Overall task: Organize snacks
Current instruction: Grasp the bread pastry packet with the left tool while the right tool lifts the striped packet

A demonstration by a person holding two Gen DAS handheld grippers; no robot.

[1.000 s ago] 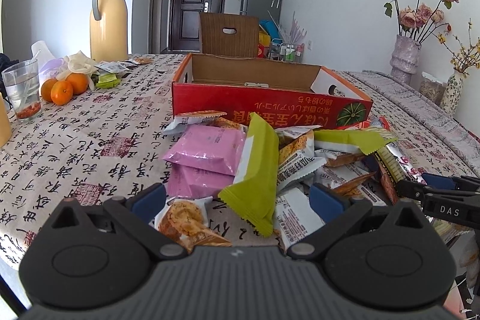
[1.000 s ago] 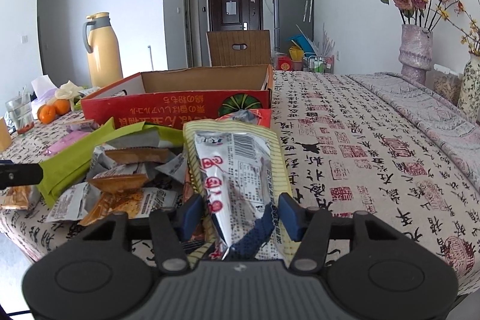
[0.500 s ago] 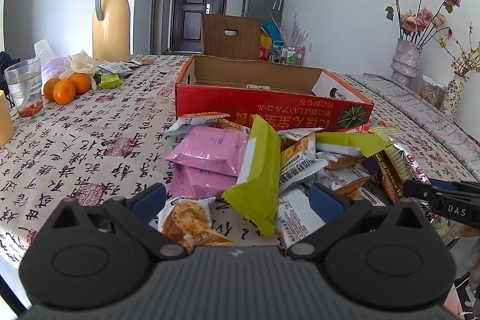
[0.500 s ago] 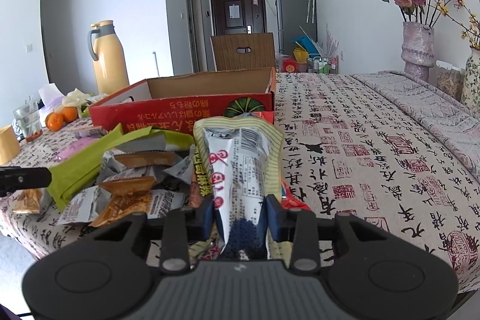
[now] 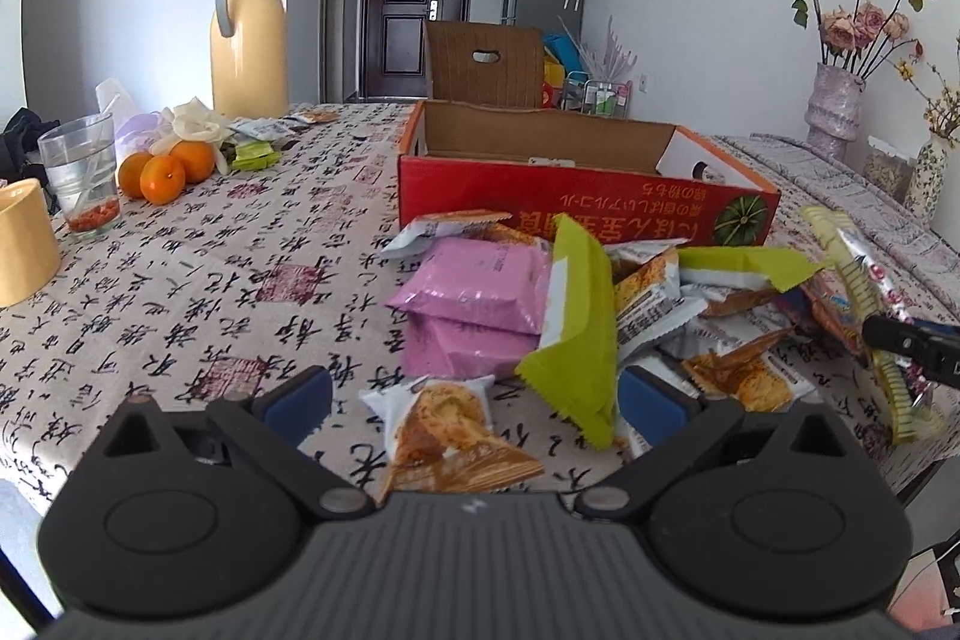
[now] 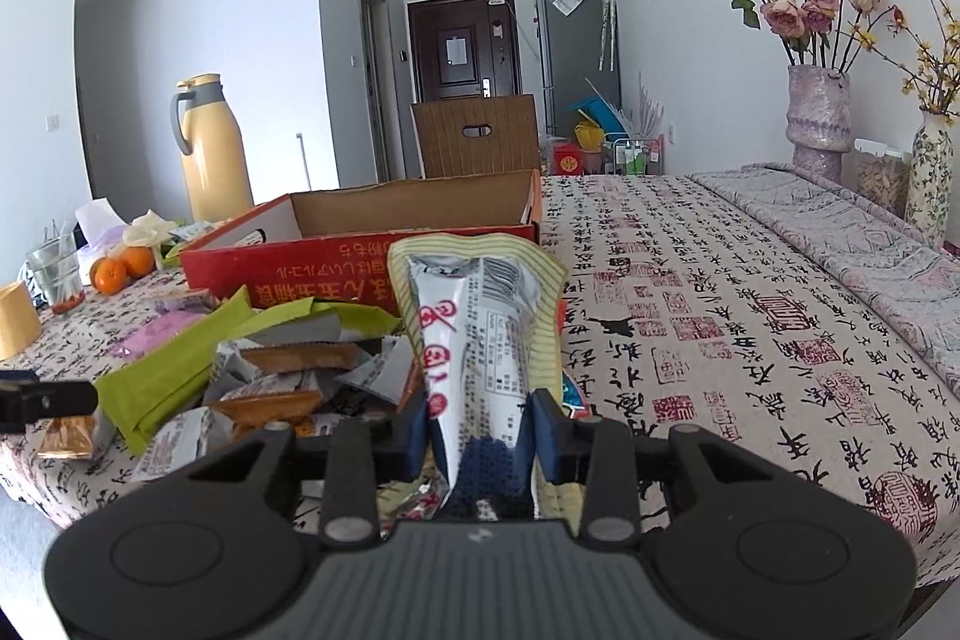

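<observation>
Spreading across the bench (image 5: pixel 180 280), the snack pile (image 5: pixel 600 292) waits just short of the open red box (image 5: pixel 576 208), handy for sorting; right tool (image 6: pixel 480 430), jaws just closed, is clenched on the long striped packet (image 6: pixel 474 328), raised off the pile, while left tool (image 5: pixel 474 397) hovers released over a small biscuit pack (image 5: pixel 444 424).

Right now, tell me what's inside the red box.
The red box shows bare brown cardboard walls and no snacks in the part that is visible. Its front wall hides the floor from both cameras, so anything lying flat there cannot be seen.
</observation>
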